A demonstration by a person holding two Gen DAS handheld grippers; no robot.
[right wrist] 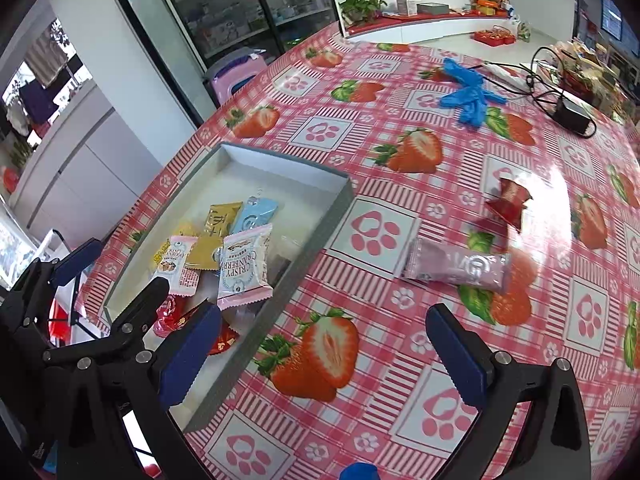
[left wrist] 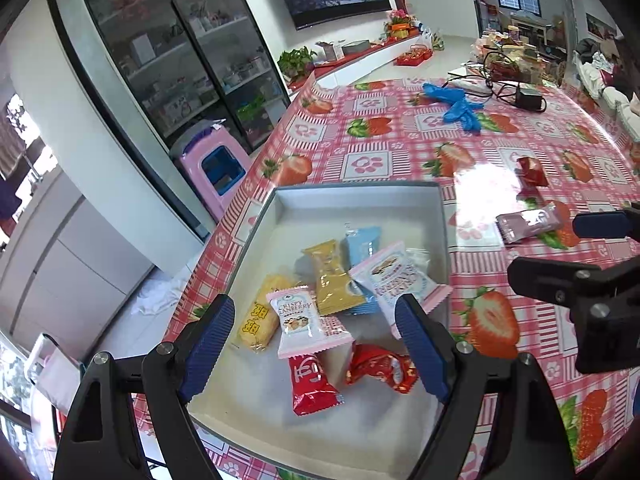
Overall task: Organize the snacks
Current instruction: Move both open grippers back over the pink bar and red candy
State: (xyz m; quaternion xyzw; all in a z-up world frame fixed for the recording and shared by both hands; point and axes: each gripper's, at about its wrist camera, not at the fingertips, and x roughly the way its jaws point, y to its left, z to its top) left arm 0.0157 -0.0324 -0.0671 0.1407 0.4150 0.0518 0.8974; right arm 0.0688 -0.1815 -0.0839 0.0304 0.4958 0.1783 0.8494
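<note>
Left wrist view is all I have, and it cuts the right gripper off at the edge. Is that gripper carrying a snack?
Observer: No. In the right wrist view, the right gripper stands wide open with nothing between its pads.
Operator: What is it pointing at, then?
Observer: It points at the tablecloth, just outside the tray. The pink packet lies flat ahead of the gripper's fingers, and they are not touching it.
</note>
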